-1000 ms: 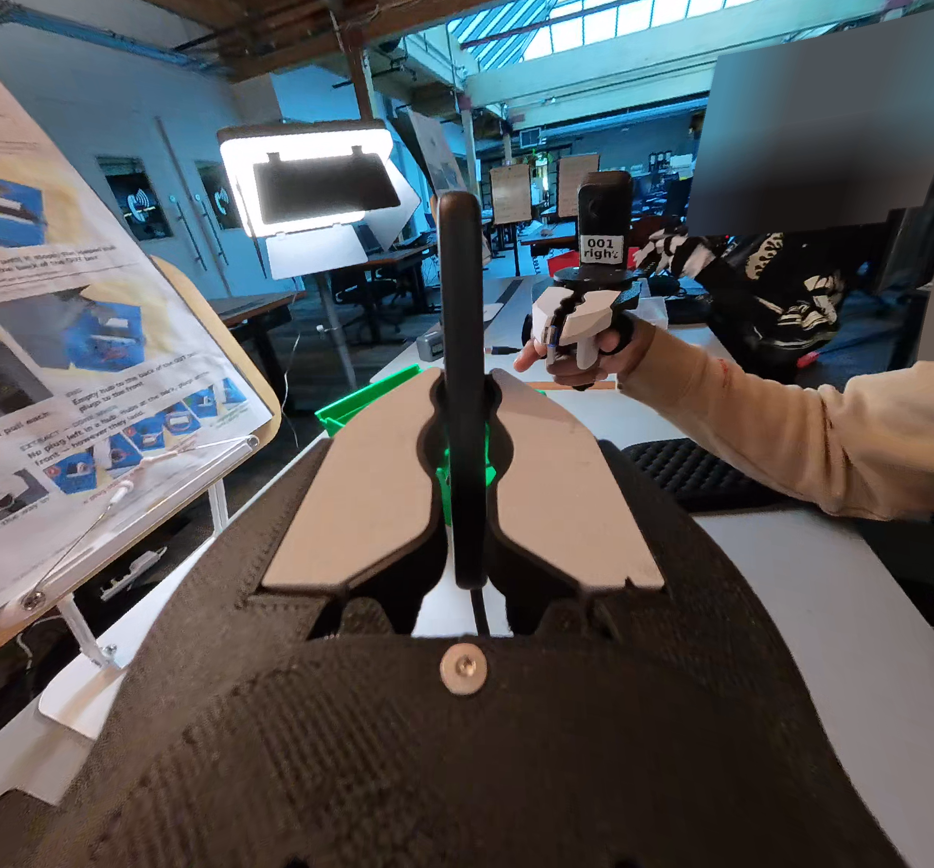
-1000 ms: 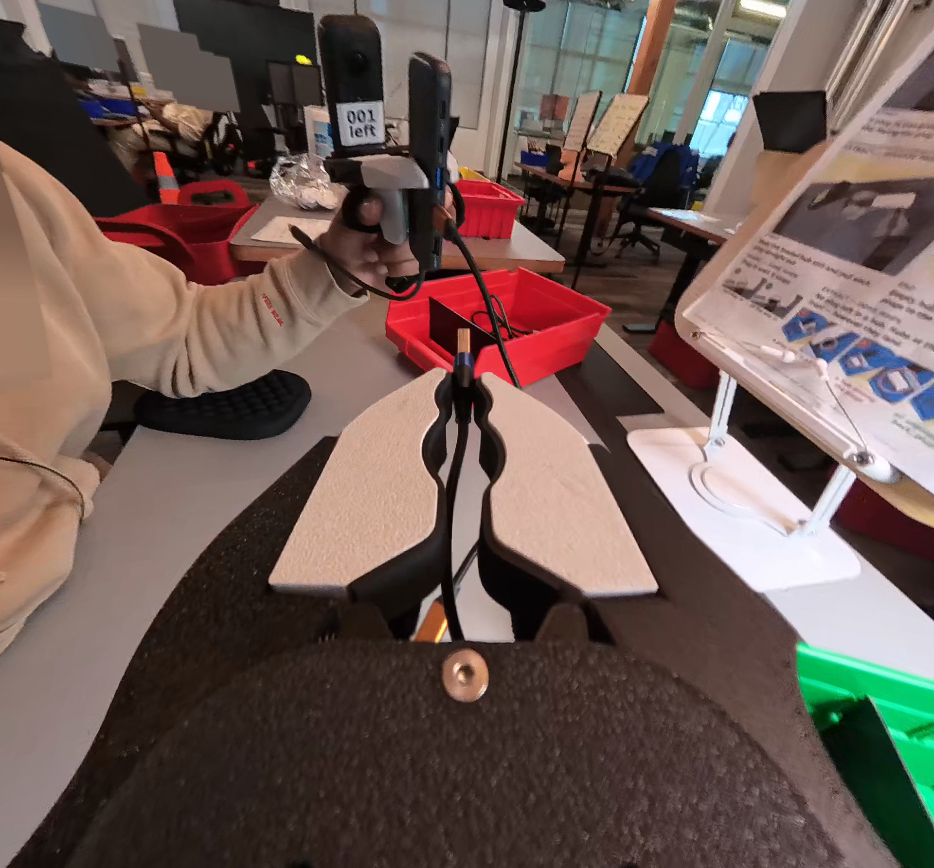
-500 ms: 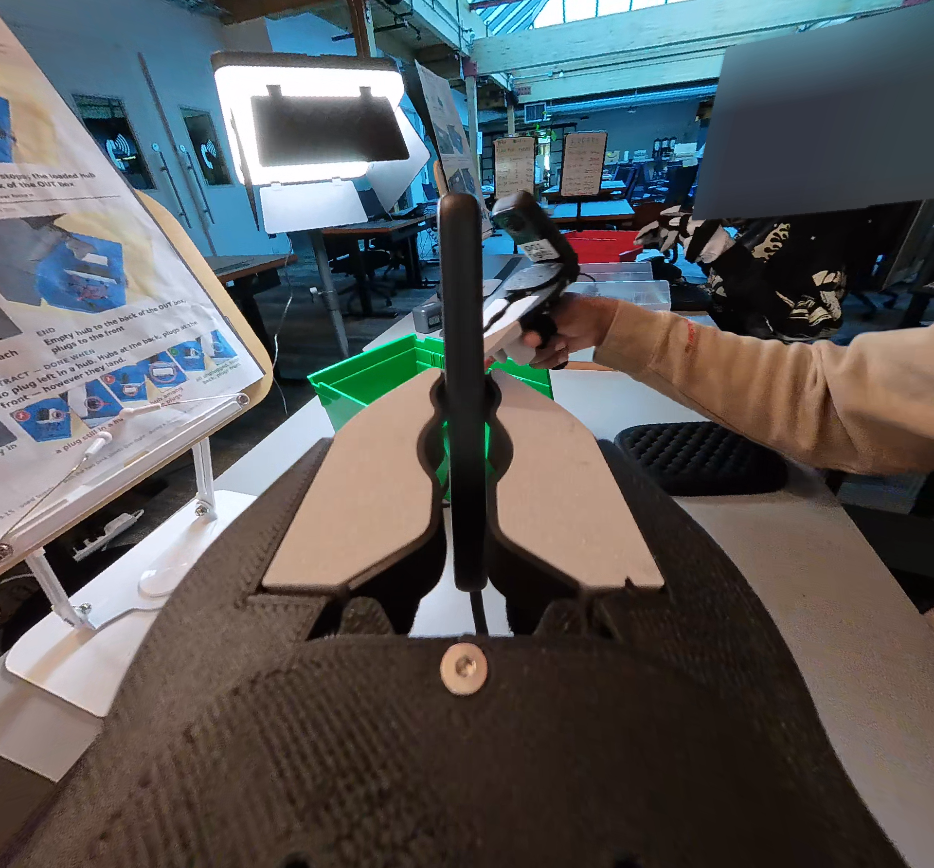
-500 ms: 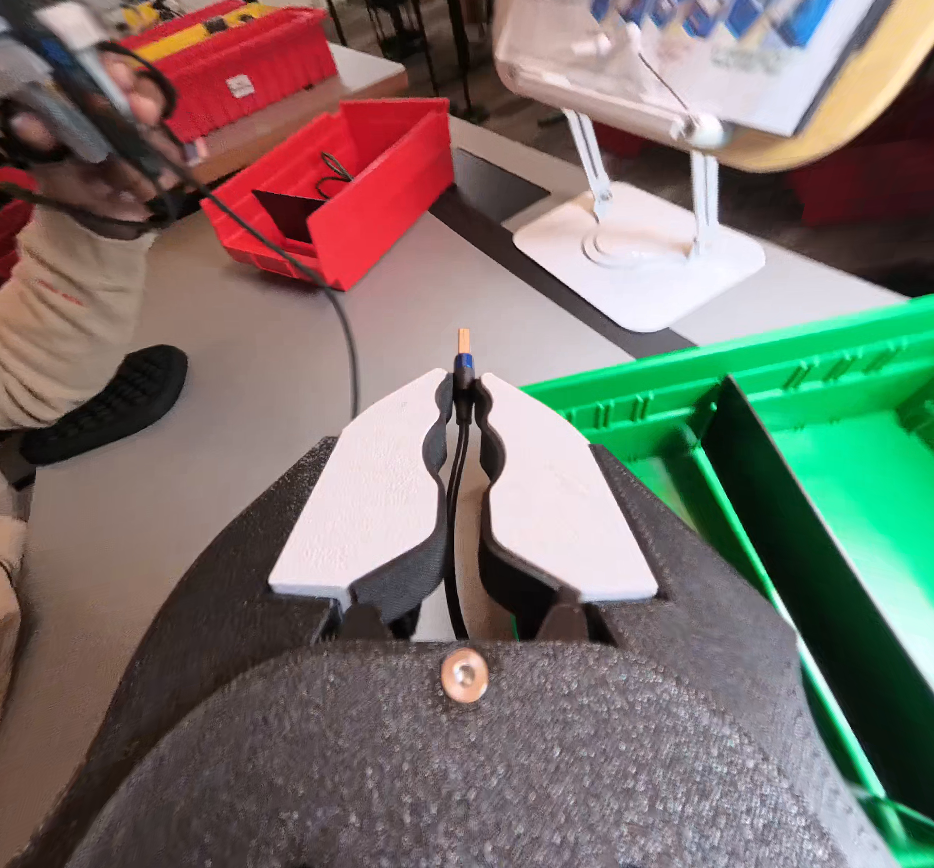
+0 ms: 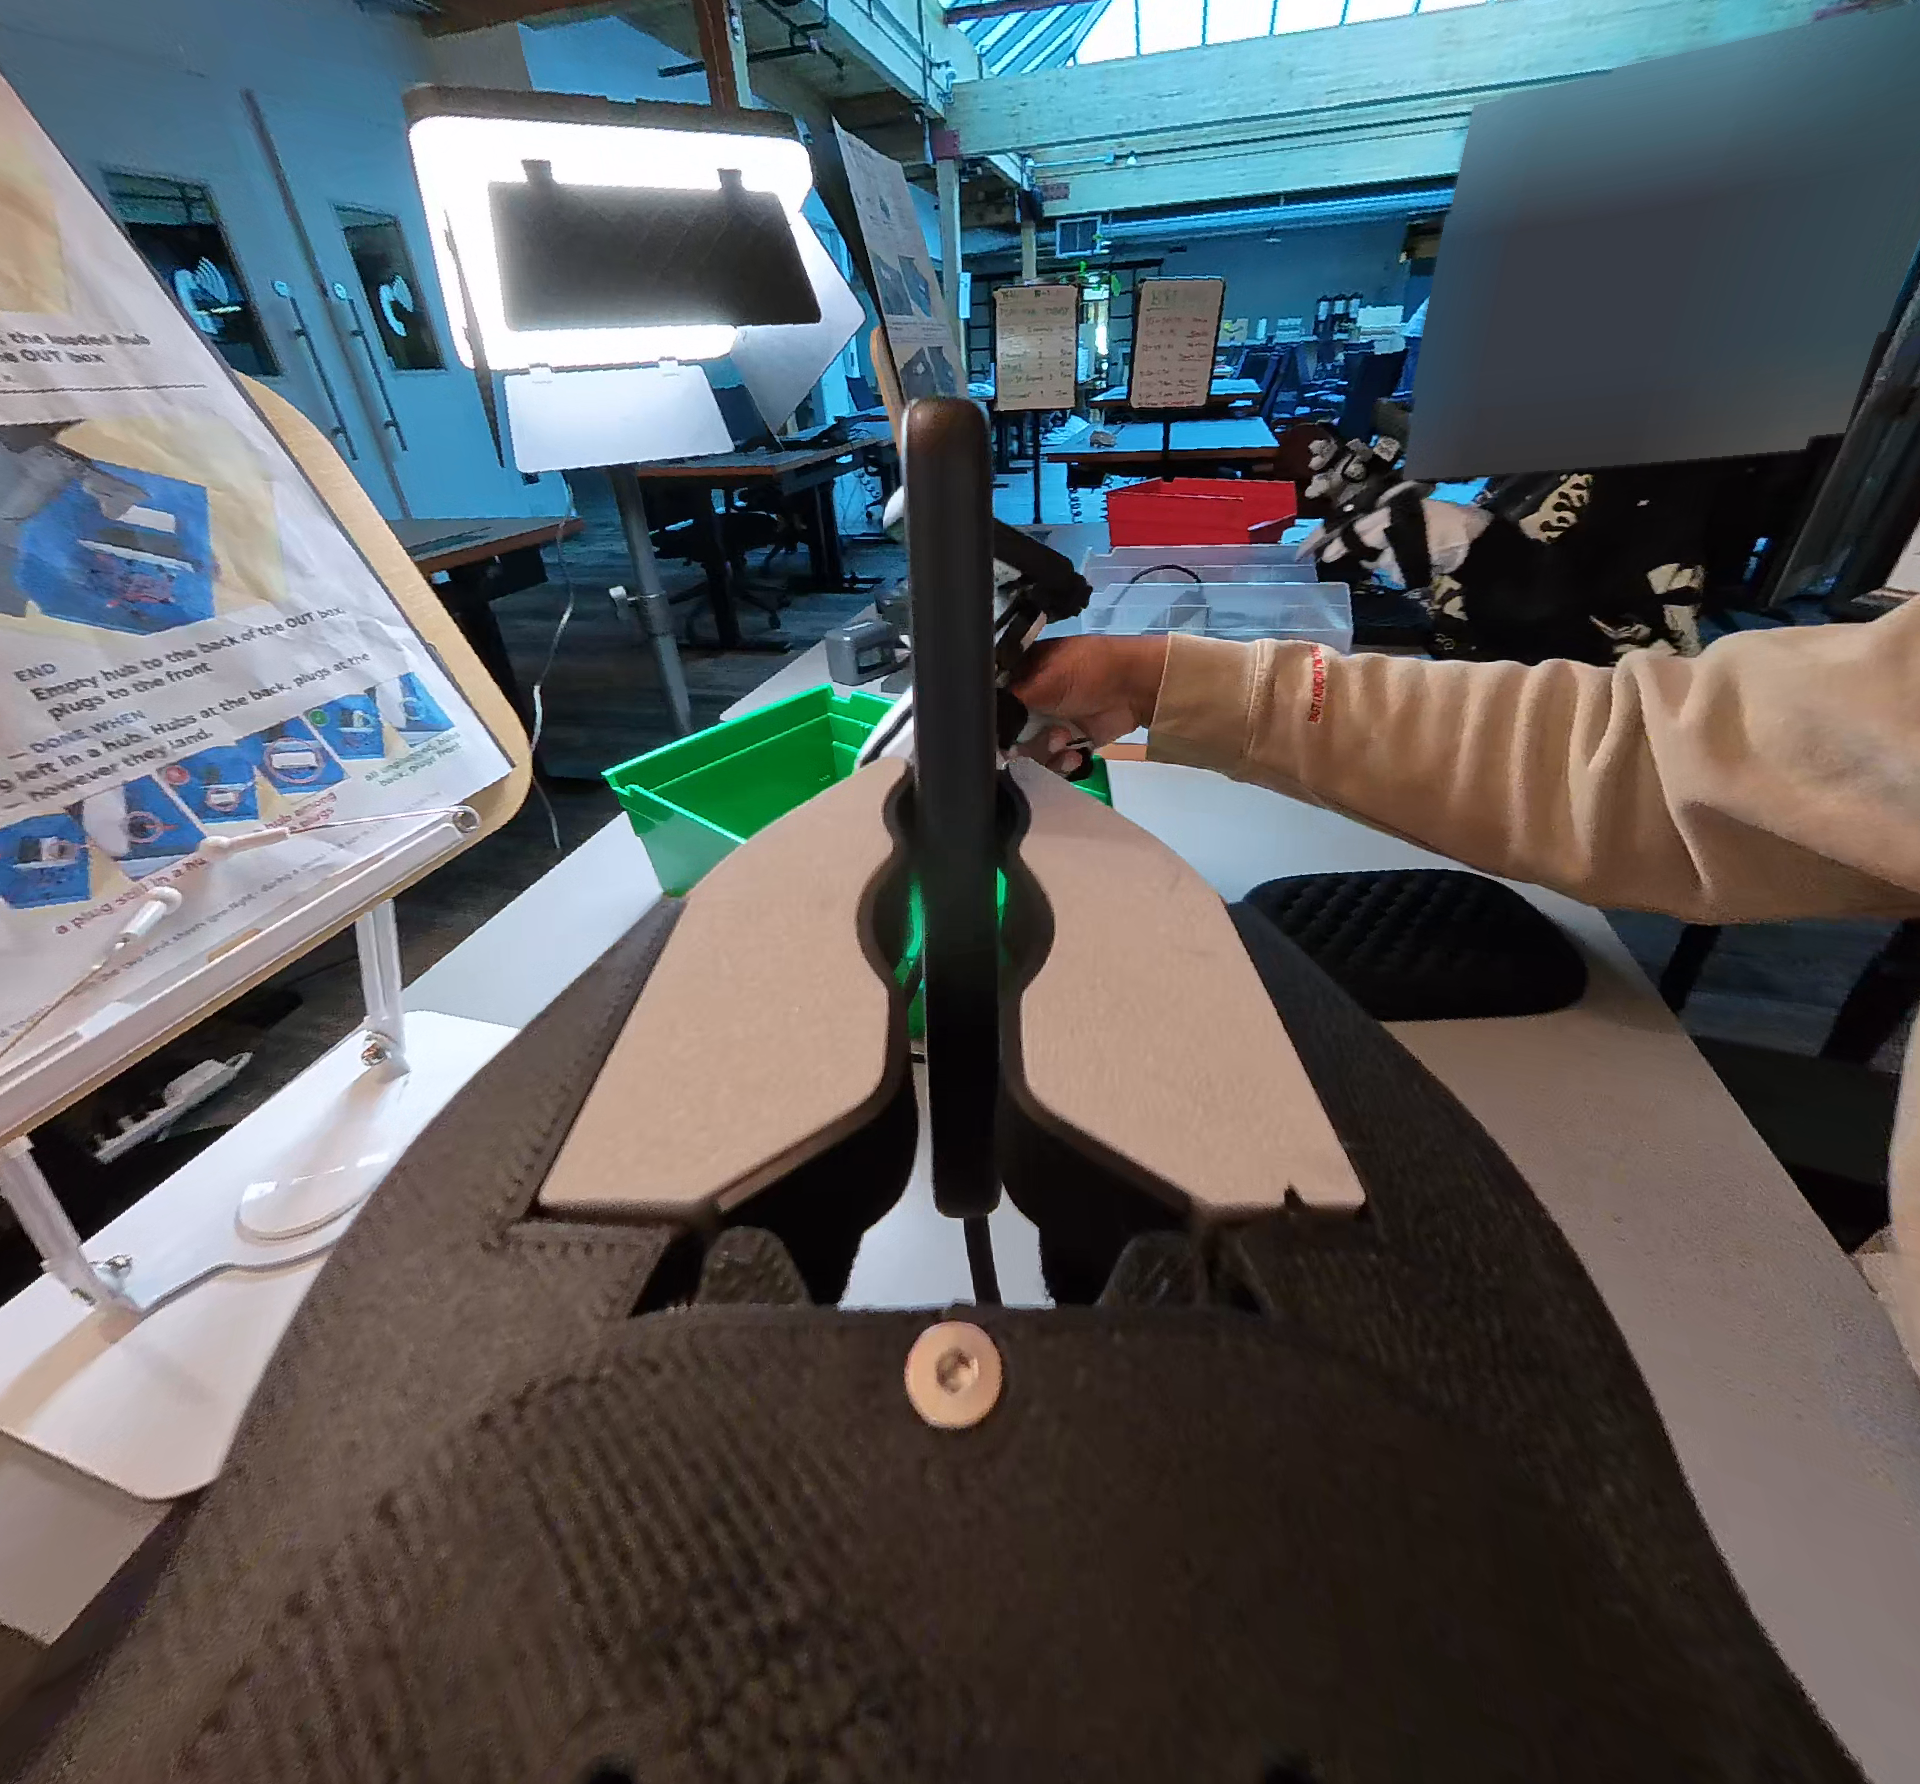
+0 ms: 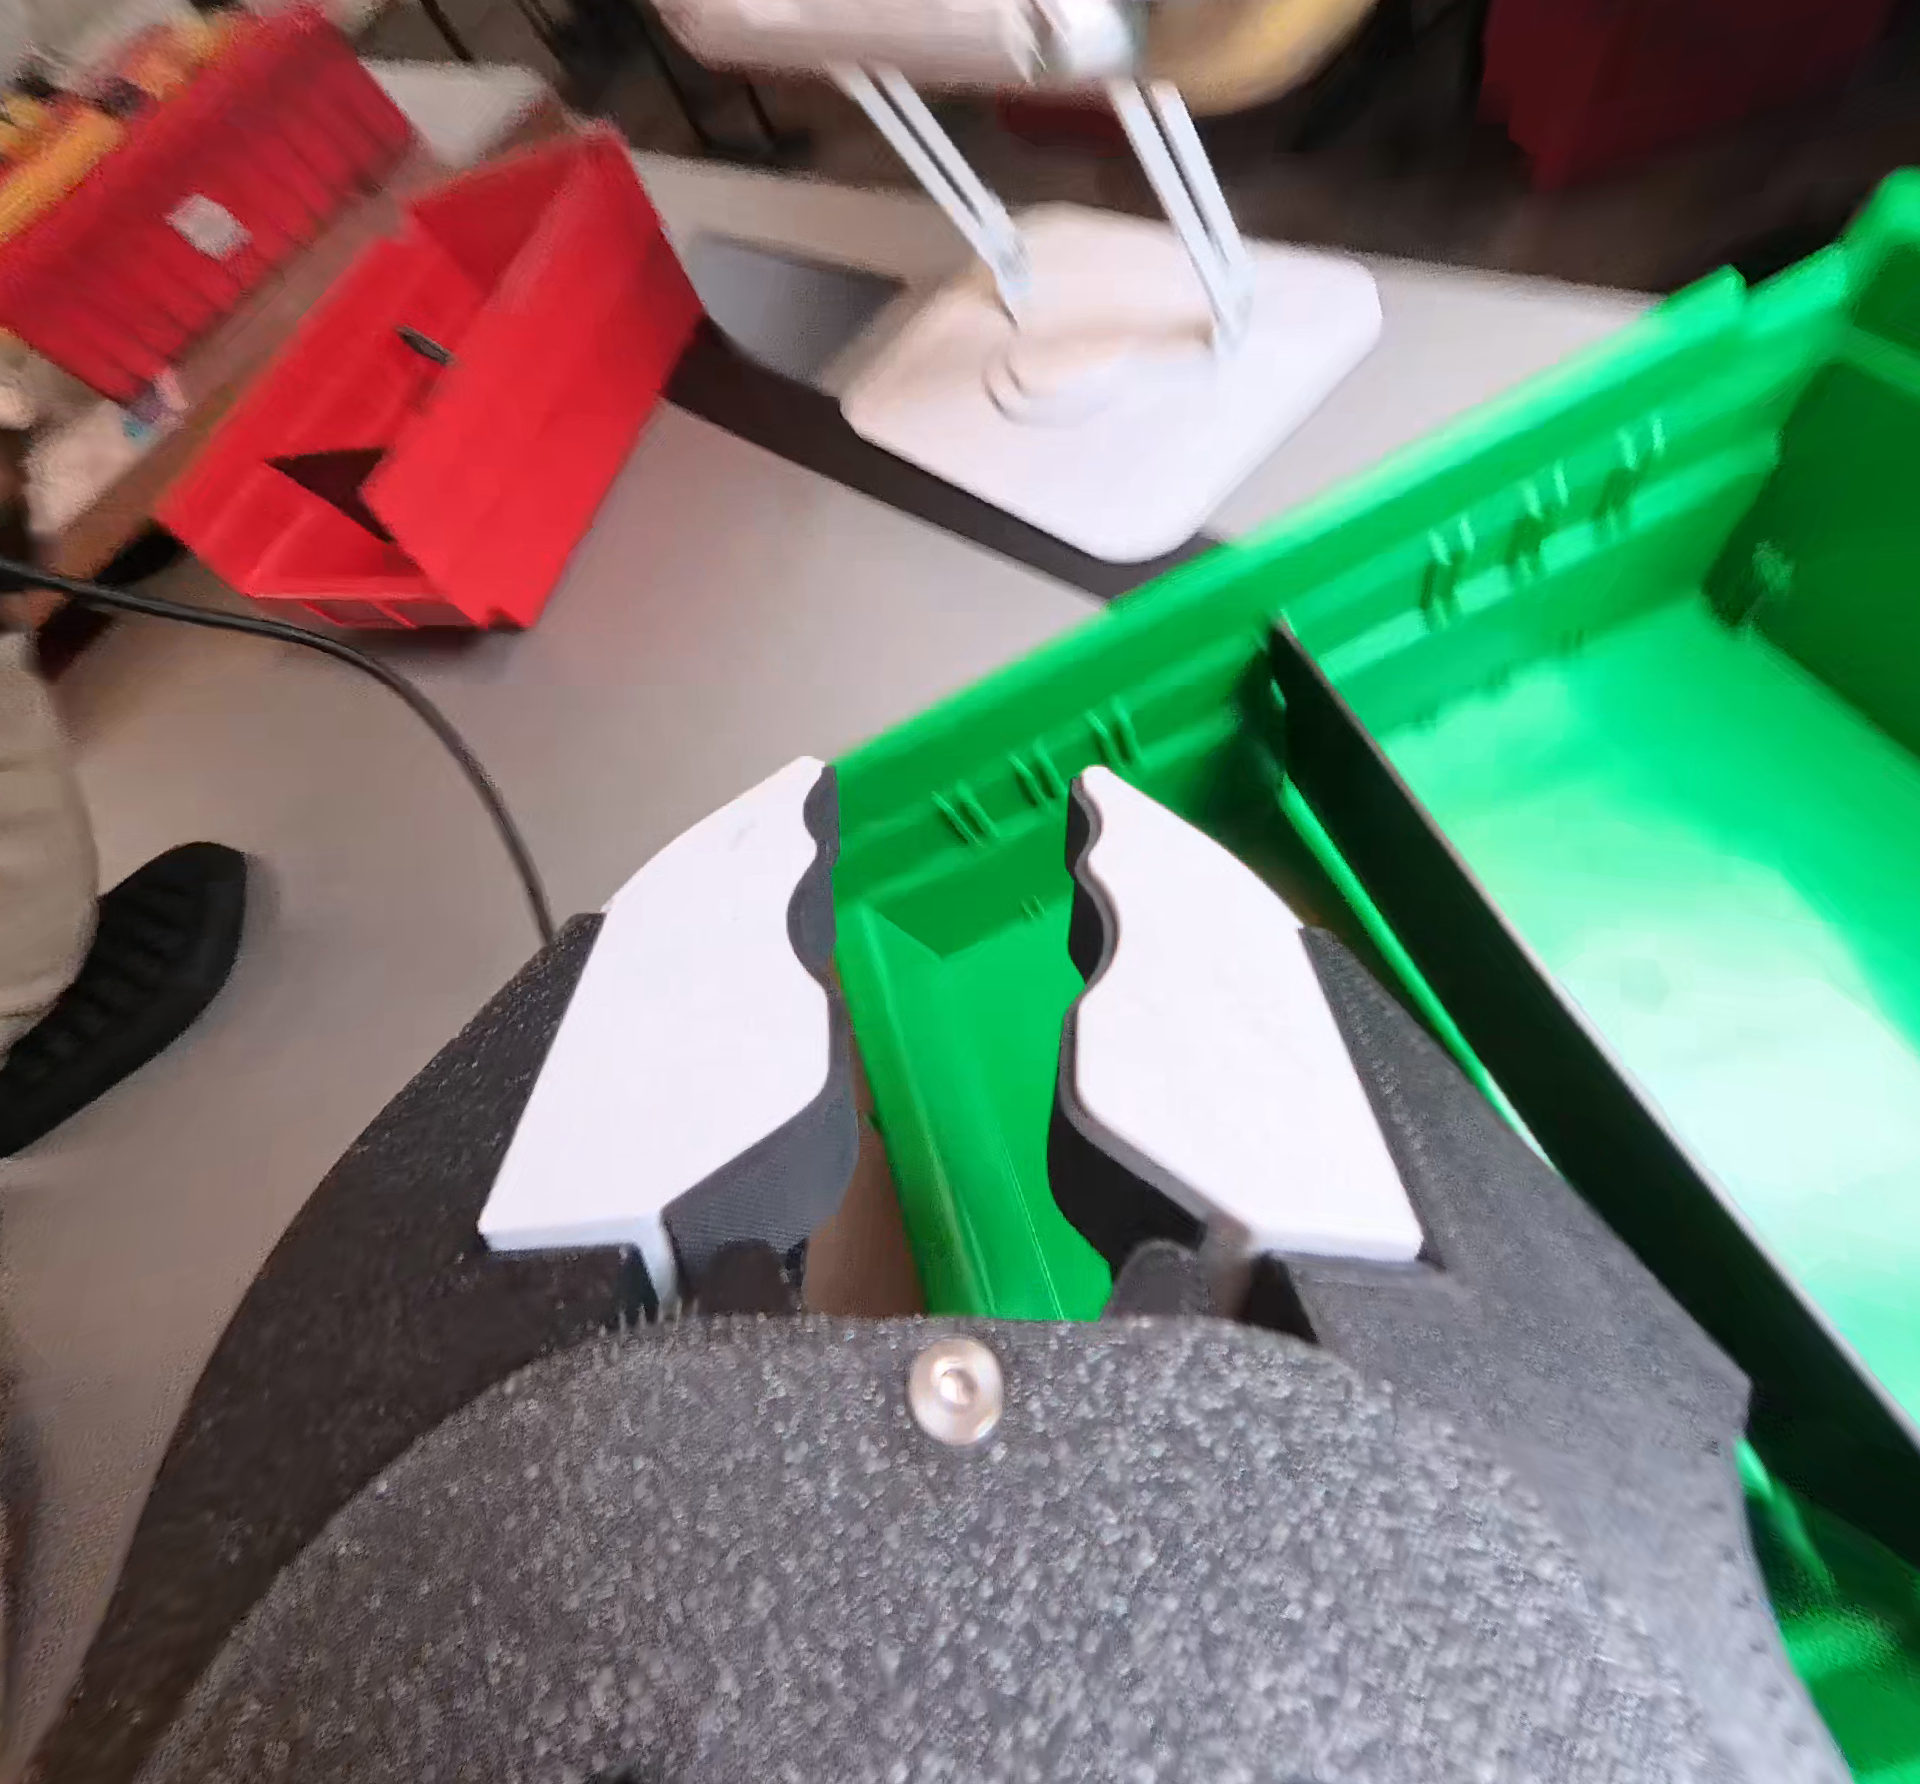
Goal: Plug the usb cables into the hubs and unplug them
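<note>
My left gripper (image 5: 954, 784) is shut on a thin black hub (image 5: 948, 643), held upright above the table; the hub's lead (image 5: 982, 1251) hangs down behind the jaws. My right gripper (image 6: 948, 794) is open and empty, over the narrow front compartment of the green bin (image 6: 1558, 799). No USB plug shows between its fingers or in the visible part of the bin. In the left wrist view the right gripper (image 5: 1023, 617) is held by a hand over the green bin (image 5: 748, 778), partly hidden behind the hub. A black cable (image 6: 416, 695) crosses the table on the left.
A red bin (image 6: 447, 446) stands farther left on the table. A document stand with a white base (image 6: 1122, 404) sits behind the bins and shows in the left wrist view (image 5: 208, 695). A black wrist rest (image 5: 1413, 939) lies under the person's sleeve. A black divider (image 6: 1455, 903) splits the green bin.
My right gripper swung from facing the left gripper to over the green bin and opened; the USB plug it held is gone from its jaws. The left gripper still holds the hub.
</note>
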`<act>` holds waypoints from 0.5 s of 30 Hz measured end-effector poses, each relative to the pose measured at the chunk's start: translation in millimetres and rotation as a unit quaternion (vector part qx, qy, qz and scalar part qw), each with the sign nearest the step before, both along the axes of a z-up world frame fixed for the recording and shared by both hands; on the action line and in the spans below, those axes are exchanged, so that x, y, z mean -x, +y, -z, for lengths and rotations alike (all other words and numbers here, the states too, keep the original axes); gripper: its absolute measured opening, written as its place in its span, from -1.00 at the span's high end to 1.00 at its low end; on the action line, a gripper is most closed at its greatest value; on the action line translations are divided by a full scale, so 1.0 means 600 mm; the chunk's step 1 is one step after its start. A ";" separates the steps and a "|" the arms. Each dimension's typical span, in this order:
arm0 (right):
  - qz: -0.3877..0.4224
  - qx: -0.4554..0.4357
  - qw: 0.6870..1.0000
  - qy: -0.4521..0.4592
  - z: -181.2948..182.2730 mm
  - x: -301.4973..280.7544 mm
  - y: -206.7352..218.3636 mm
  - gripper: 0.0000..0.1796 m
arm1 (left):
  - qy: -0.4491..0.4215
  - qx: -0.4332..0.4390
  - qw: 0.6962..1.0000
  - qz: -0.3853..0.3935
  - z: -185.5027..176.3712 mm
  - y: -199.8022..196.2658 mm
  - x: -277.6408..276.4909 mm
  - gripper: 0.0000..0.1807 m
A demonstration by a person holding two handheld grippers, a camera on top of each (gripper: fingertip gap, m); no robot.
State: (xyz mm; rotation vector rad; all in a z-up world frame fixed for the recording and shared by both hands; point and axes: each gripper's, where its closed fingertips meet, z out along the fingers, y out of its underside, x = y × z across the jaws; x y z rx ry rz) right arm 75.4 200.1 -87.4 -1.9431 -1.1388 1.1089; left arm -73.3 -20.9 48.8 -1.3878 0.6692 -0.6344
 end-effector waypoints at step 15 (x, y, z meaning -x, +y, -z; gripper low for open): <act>-0.327 -0.201 0.918 0.097 -0.073 0.119 -0.385 0.58 | -0.035 0.069 0.989 0.127 0.084 0.010 -0.134 0.86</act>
